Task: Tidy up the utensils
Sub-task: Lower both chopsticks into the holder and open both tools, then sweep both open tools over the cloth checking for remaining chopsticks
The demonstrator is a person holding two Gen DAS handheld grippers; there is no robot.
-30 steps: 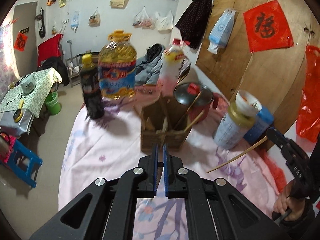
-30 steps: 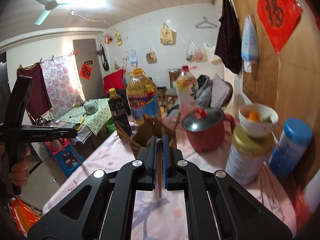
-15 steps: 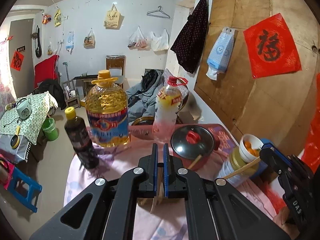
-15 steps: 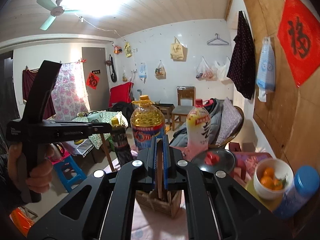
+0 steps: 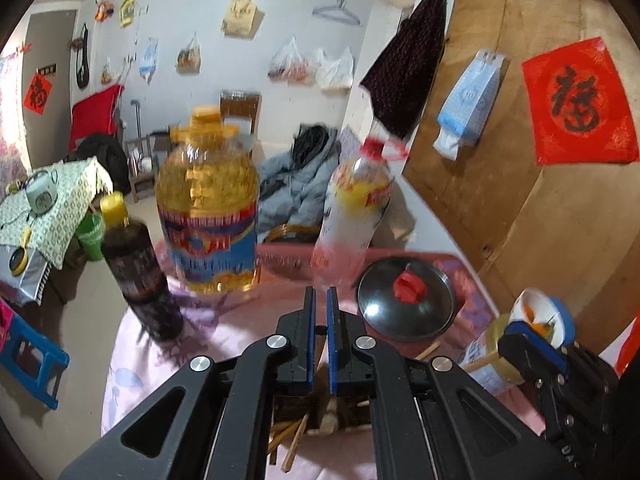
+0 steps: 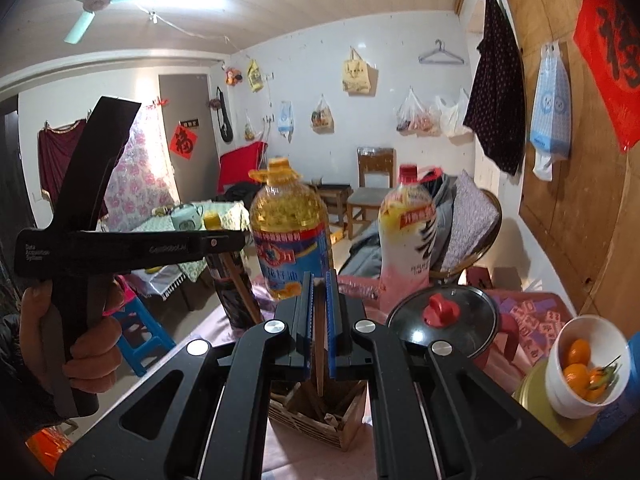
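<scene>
Moved: both my grippers had travelled forward over the table since a second ago, and the box had slipped from ahead of the jaws to beneath them.
Left gripper: its jaws were opening, only a narrow gap so far, with the left chopstick between the pads. In the right view the stick slanted down from the tip toward 5 o'clock, so the pads appeared to grip it.
Right gripper: its jaws were opening too, a slim gap, with the right chopstick upright between the pads and its lower end at the mouth of the box. In the left view it stuck out sideways from the tip, apparently gripped.
Box: at 6 o'clock under both grippers, on the pink cloth, loose sticks leaning in it.
Hand: at 9 o'clock in the right view, wrapped round the left handle.
Pot: at 2 o'clock from the box, lid on, red knob up.
Oil: at 11 o'clock, blurred.
Bowl: at 3 o'clock, oranges inside, perched on a tin.
</scene>
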